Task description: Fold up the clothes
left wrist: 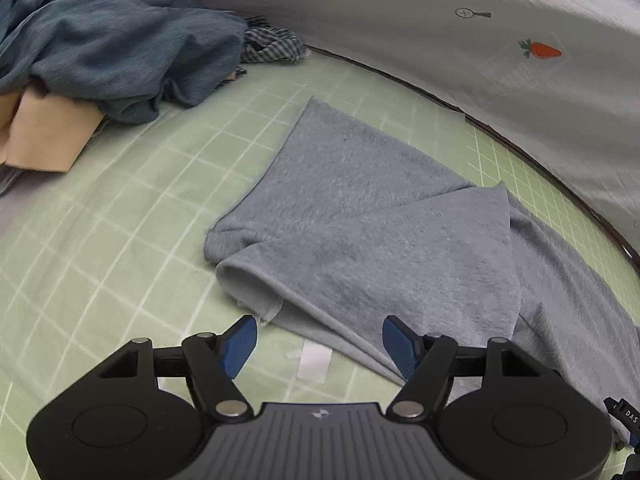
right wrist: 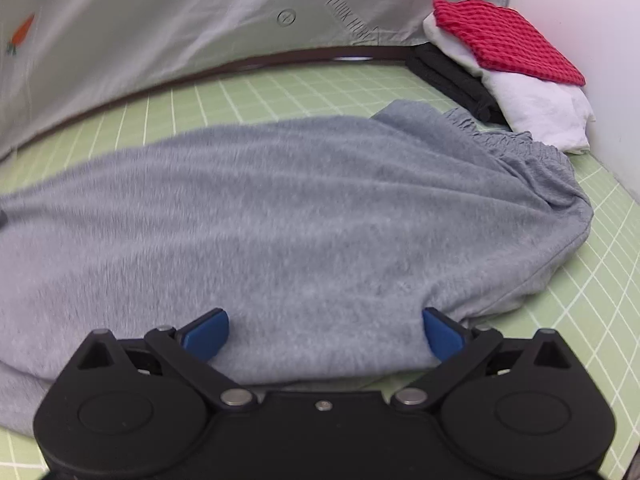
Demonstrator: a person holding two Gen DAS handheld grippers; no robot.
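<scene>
Grey sweatpants (left wrist: 372, 216) lie on the green grid mat (left wrist: 120, 240); the leg hems point at me in the left wrist view. My left gripper (left wrist: 320, 340) is open just short of the near leg hem, with nothing between its blue fingers (left wrist: 240, 344). In the right wrist view the same grey sweatpants (right wrist: 280, 216) fill the middle, with the gathered elastic waistband (right wrist: 532, 156) at the right. My right gripper (right wrist: 326, 334) is open, low over the cloth near its front edge, fingers (right wrist: 442, 334) straddling the fabric without closing on it.
A heap of unfolded clothes, a dark blue garment (left wrist: 104, 44) over a tan piece (left wrist: 44, 132) and a checked one (left wrist: 272, 46), lies at the left back. A folded stack, red (right wrist: 500, 36), white (right wrist: 536, 108) and black (right wrist: 452, 76), stands at the right back. A grey printed sheet (left wrist: 480, 20) hangs behind the mat.
</scene>
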